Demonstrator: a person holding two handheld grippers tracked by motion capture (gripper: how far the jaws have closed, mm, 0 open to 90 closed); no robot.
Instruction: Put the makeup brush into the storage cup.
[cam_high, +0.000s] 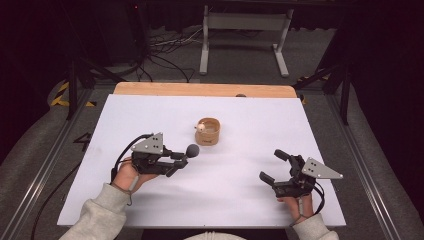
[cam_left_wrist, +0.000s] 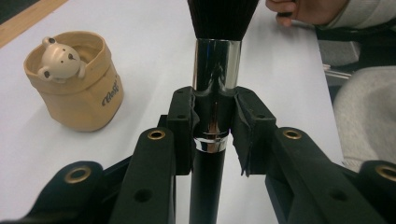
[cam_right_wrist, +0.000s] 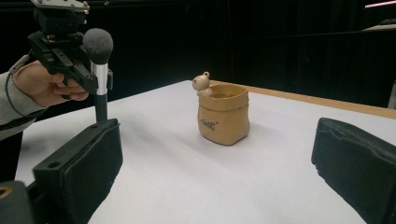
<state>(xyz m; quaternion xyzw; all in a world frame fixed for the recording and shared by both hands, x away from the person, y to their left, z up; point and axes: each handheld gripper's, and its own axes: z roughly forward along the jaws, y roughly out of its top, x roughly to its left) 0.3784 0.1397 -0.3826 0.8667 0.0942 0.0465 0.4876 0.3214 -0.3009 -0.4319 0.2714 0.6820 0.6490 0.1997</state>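
Left gripper (cam_high: 176, 161), centre-left, clamps a makeup brush (cam_left_wrist: 217, 70) upright; right gripper (cam_high: 275, 166) rests released. Lower the handle straight into the bear pot (cam_high: 208, 131), keeping clear of its rim

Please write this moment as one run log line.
left gripper: shut on makeup brush | right gripper: open | bear pot: upright

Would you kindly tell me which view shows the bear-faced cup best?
The right gripper view: the bear-faced cup stands whole, side-on, unobstructed, bear figure at its rim. The left gripper view shows it near the left edge, bear facing the camera. The high view shows it small, from above.
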